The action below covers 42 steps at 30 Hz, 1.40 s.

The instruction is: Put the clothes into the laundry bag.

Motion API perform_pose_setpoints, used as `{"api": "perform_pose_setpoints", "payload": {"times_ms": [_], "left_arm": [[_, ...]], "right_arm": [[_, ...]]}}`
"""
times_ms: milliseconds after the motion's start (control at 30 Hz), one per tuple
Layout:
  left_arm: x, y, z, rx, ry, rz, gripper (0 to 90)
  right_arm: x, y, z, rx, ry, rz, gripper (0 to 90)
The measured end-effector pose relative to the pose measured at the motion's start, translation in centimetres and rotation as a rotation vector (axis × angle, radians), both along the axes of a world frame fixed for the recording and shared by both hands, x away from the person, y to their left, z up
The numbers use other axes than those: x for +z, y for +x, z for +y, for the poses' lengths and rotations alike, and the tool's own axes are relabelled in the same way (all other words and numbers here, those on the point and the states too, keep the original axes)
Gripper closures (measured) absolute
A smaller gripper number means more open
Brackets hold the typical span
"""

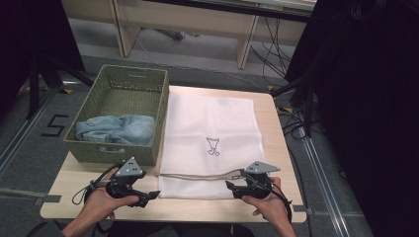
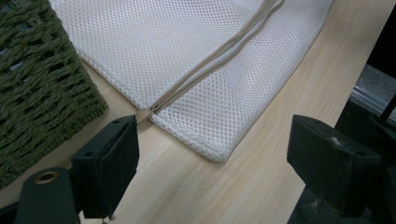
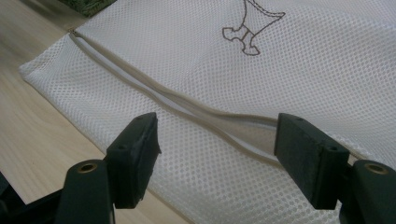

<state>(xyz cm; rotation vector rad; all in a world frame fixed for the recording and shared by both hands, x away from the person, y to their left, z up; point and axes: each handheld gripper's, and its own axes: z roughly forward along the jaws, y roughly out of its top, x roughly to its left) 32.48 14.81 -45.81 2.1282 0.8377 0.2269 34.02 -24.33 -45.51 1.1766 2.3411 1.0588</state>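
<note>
A white mesh laundry bag (image 1: pixel 210 123) lies flat on the wooden table (image 1: pixel 281 148), with a small stitched emblem (image 1: pixel 213 146) on it. A beige zipper (image 1: pixel 197 176) runs along its near edge, gaping slightly toward the right. My left gripper (image 1: pixel 148 196) hovers at the bag's near left corner, open, with the bag's corner (image 2: pixel 210 151) between its jaws and the zipper's end tab (image 2: pixel 142 115) by the left jaw. My right gripper (image 1: pixel 233 190) is open over the gaping zipper (image 3: pixel 233 133) near the bag's right end, its fingers (image 3: pixel 135 151) apart from the mesh.
A green woven basket (image 1: pixel 148 84) stands left of the bag and touches its edge, with crumpled light-blue denim (image 1: pixel 116 129) inside. Bare table runs along the front edge. Shelving legs and cables stand on the floor beyond the table.
</note>
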Motion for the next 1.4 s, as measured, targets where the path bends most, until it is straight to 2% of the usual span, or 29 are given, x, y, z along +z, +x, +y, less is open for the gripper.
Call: {"api": "perform_pose_setpoints", "payload": {"times_ms": [67, 100, 300, 333, 400, 433, 467, 500, 533, 567, 600, 633, 800, 833, 900, 933, 1000, 1033, 1067, 1100, 1167, 1233, 1333, 1367, 1400], "left_arm": [[0.0, 0.0, 0.0, -0.001, 0.001, 0.000, 16.3], [0.0, 0.1, 0.0, -0.007, 0.003, -0.002, 16.3], [0.1, 0.1, 0.1, -0.005, -0.006, 0.007, 16.3], [0.0, 0.1, 0.1, -0.006, -0.006, 0.006, 16.3], [0.0, 0.1, 0.1, -0.004, -0.006, 0.007, 16.3], [0.0, 0.1, 0.1, -0.004, -0.007, 0.007, 16.3], [0.0, 0.1, 0.1, -0.006, -0.007, 0.003, 16.3], [0.1, 0.1, 0.1, -0.003, -0.006, 0.001, 16.3], [0.1, 0.1, 0.1, -0.003, -0.006, 0.001, 16.3], [0.0, 0.0, 0.1, 0.016, -0.015, 0.004, 16.2], [0.0, 0.2, 0.2, 0.006, -0.011, -0.003, 15.8], [0.0, 0.1, 0.1, 0.037, -0.021, 0.007, 15.2], [0.0, 0.1, 0.1, 0.018, -0.020, 0.003, 16.4], [0.0, 0.2, 0.1, 0.017, -0.020, 0.004, 16.4], [0.0, 0.2, 0.1, 0.018, -0.020, 0.006, 16.3], [0.0, 0.2, 0.1, 0.018, -0.020, 0.006, 16.3], [0.0, 0.2, 0.1, 0.017, -0.020, 0.005, 16.4], [0.0, 0.2, 0.1, 0.017, -0.020, 0.005, 16.4], [0.0, 0.2, 0.1, 0.017, -0.021, 0.004, 16.4], [0.0, 0.1, 0.0, 0.021, -0.017, 0.002, 16.4], [0.0, 0.2, 0.1, 0.010, -0.011, -0.004, 16.4], [0.0, 0.2, 0.0, 0.011, -0.013, -0.005, 16.4], [0.0, 0.2, 0.1, 0.010, -0.013, -0.004, 16.3], [0.0, 0.2, 0.0, 0.020, -0.017, 0.001, 16.4], [0.0, 0.2, 0.0, 0.020, -0.016, 0.001, 16.4]], "right_arm": [[0.0, 0.0, 0.0, 0.002, -0.003, 0.001, 31.6], [-0.2, 0.1, -0.1, 0.014, -0.015, -0.016, 31.5], [-0.1, 0.2, -0.1, 0.004, -0.022, -0.012, 31.5], [-0.2, 0.3, -0.2, 0.007, -0.029, -0.023, 31.5], [-0.2, 0.4, -0.3, 0.011, -0.031, -0.020, 31.5], [0.0, 0.2, -0.2, -0.005, -0.028, 0.002, 31.5], [-0.1, 0.3, -0.2, -0.004, -0.024, -0.009, 31.5], [-0.1, 0.2, -0.1, -0.019, -0.013, 0.002, 31.5], [-0.1, 0.3, -0.3, -0.007, -0.027, -0.010, 31.6], [-0.1, 0.2, -0.2, -0.021, -0.016, -0.001, 31.9], [-0.1, 0.4, -0.4, -0.015, -0.028, -0.018, 32.0], [-0.1, 0.5, -0.4, -0.015, -0.033, -0.022, 32.1], [-0.1, 1.1, -0.9, -0.020, -0.059, -0.054, 32.4], [0.0, 1.1, -0.9, -0.024, -0.063, -0.042, 32.4], [-0.1, 1.4, -1.1, -0.033, -0.069, -0.064, 32.4], [0.0, 1.5, -1.1, -0.042, -0.071, -0.051, 32.5], [-0.1, 1.7, -1.2, -0.057, -0.084, -0.047, 32.5], [-0.3, 2.2, -1.5, -0.033, -0.125, -0.086, 32.4], [-0.4, 2.3, -1.4, -0.055, -0.132, -0.065, 32.4], [-0.5, 2.6, -1.6, -0.039, -0.160, -0.080, 32.4], [-0.8, 2.8, -1.6, -0.052, -0.172, -0.050, 32.1], [-1.1, 3.2, -1.7, -0.039, -0.215, -0.041, 32.1], [-1.5, 3.6, -1.9, -0.028, -0.265, -0.040, 32.2], [-1.6, 3.7, -1.8, -0.040, -0.260, -0.028, 32.2], [-1.8, 4.0, -1.9, -0.031, -0.276, -0.041, 32.3]]}}
